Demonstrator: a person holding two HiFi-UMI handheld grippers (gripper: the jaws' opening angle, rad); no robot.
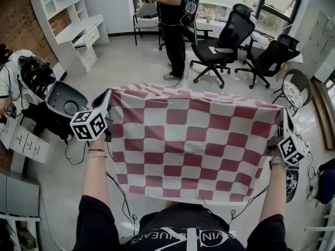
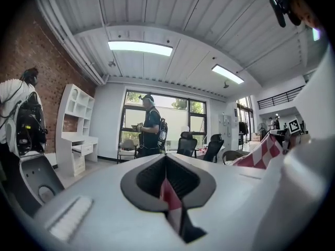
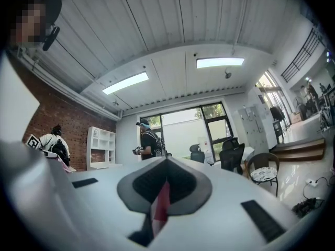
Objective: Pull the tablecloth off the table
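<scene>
The red-and-white checked tablecloth [image 1: 193, 140] hangs spread flat in the air between my two grippers, over the floor. My left gripper [image 1: 108, 99] is shut on its far left corner, and my right gripper [image 1: 283, 115] is shut on its far right corner. In the left gripper view a strip of the cloth [image 2: 170, 196] is pinched between the closed jaws, and more of the cloth [image 2: 263, 151] shows at the right. A red fold of the cloth [image 3: 161, 205] sits in the closed jaws in the right gripper view. No table shows under the cloth.
A person in black [image 1: 174, 25] stands ahead near a chair. Two black office chairs [image 1: 226, 41] [image 1: 269, 56] and a round patterned chair [image 1: 291, 92] stand at the far right. A white desk with shelves [image 1: 70, 22] lines the left wall. A grey shell seat [image 1: 65, 102] is close on my left.
</scene>
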